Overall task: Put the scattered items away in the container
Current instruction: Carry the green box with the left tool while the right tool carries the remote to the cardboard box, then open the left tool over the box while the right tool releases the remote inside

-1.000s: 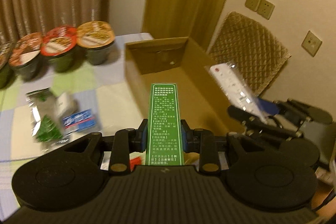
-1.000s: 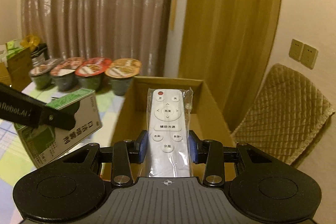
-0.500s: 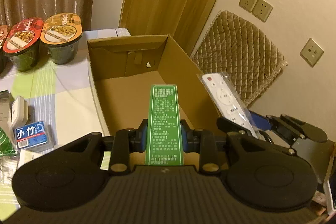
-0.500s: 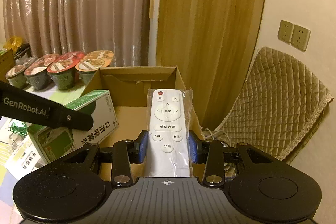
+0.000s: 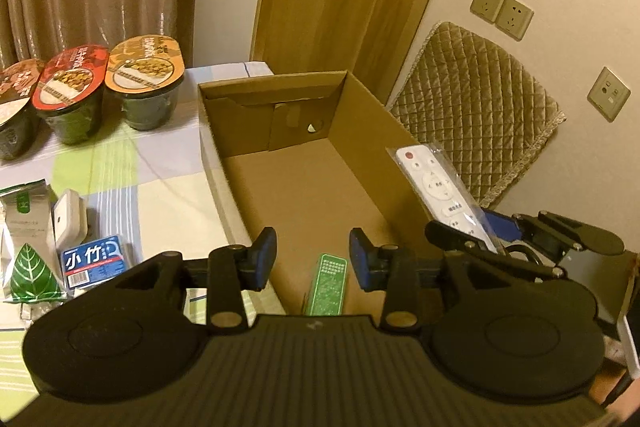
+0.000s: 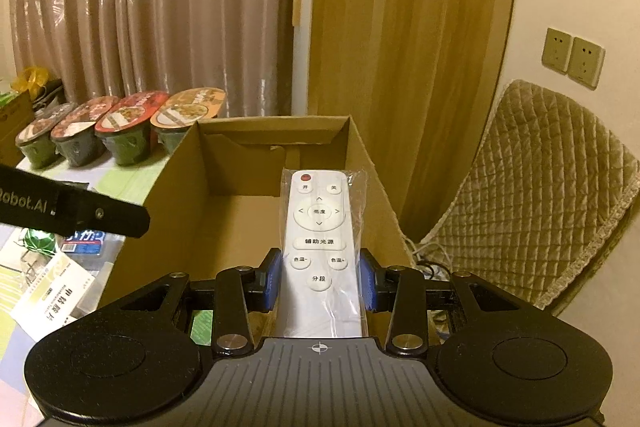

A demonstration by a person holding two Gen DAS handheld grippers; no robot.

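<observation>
Scattered items are being moved into the cardboard box (image 5: 362,131): the left gripper (image 5: 312,259) hangs over it with jaws apart, a green carton (image 5: 326,283) lying on the box floor below. The right gripper (image 6: 319,277) is clamped on a bagged remote (image 6: 318,227) above the box's right side. Judging by this, its release is next, then the packets on the table (image 5: 168,187).

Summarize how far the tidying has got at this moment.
Done: the green box lies inside the cardboard box, below the open left gripper. In hand: the right gripper is shut on the bagged white remote above the box, not released. Left on the table: the blue packet, white case, leaf-print pouch and a paper leaflet.
</observation>
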